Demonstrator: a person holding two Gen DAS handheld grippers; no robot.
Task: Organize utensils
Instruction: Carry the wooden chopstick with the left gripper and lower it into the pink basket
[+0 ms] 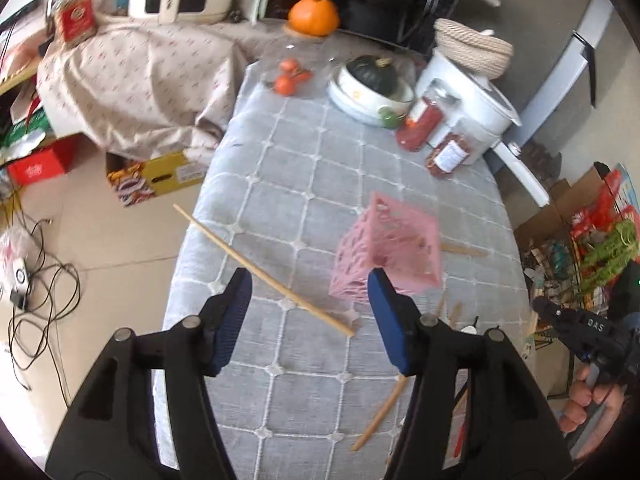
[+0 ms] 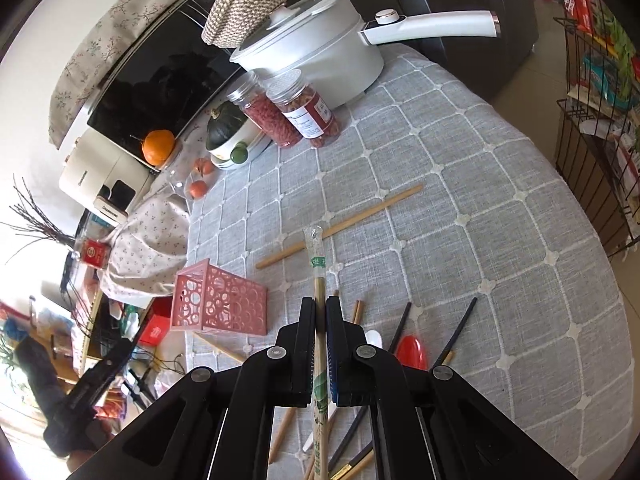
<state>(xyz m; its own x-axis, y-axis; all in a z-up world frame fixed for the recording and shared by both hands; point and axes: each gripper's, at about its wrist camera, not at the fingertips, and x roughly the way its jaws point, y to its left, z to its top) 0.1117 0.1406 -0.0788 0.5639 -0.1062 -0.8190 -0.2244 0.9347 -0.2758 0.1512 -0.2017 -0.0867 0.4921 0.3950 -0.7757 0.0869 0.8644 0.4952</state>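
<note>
1. Chopsticks in a clear plastic sleeve with green print [image 2: 319, 276] stand between the pads of the right gripper [image 2: 320, 312], whose black jaws are pressed together on the pale wooden shaft above the table.
2. The left gripper [image 1: 308, 292] has its ribbed blue pads [image 1: 234, 316] spread wide, gripping nothing.
3. A pink plastic basket [image 1: 386, 250], square-sided with circular cut-outs, lies tipped on its side on the grey quilted tablecloth [image 2: 460, 184], just beyond the left gripper.
4. A bare wooden chopstick [image 1: 260, 270] lies diagonally on the cloth, one end past the table edge.
5. Black chopsticks [image 2: 460, 330], a red spoon [image 2: 412, 350] and more wooden sticks lie scattered under the right gripper.
6. A white long-handled pot [image 2: 320, 60] stands at the far end.
</note>
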